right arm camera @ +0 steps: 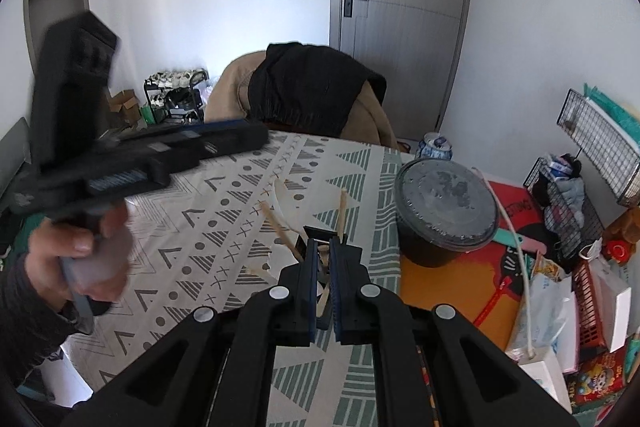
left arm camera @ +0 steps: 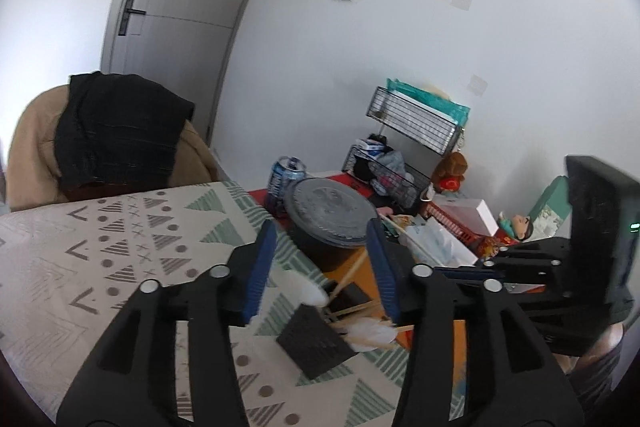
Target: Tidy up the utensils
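Observation:
A black square holder (left arm camera: 316,343) stands on the patterned tablecloth (left arm camera: 120,247), with wooden sticks (left arm camera: 360,307) and white spoons (left arm camera: 312,293) in it. My left gripper (left arm camera: 321,231) hovers over the holder, open, with nothing between its blue pads. In the right wrist view the holder (right arm camera: 320,231) sits just behind my right gripper (right arm camera: 324,245), which is shut on a thin wooden stick (right arm camera: 322,301). More sticks (right arm camera: 280,227) poke up beside it. A hand (right arm camera: 80,251) carries the blurred left gripper (right arm camera: 248,137) at the left. The right gripper (left arm camera: 452,270) comes in from the right.
A black lidded bowl (left arm camera: 332,219) (right arm camera: 444,203) stands just beyond the holder, with a drink can (left arm camera: 286,179) behind it. Wire baskets (left arm camera: 416,123), boxes and toys crowd the right side. A chair draped with clothes (right arm camera: 304,87) stands at the table's far edge.

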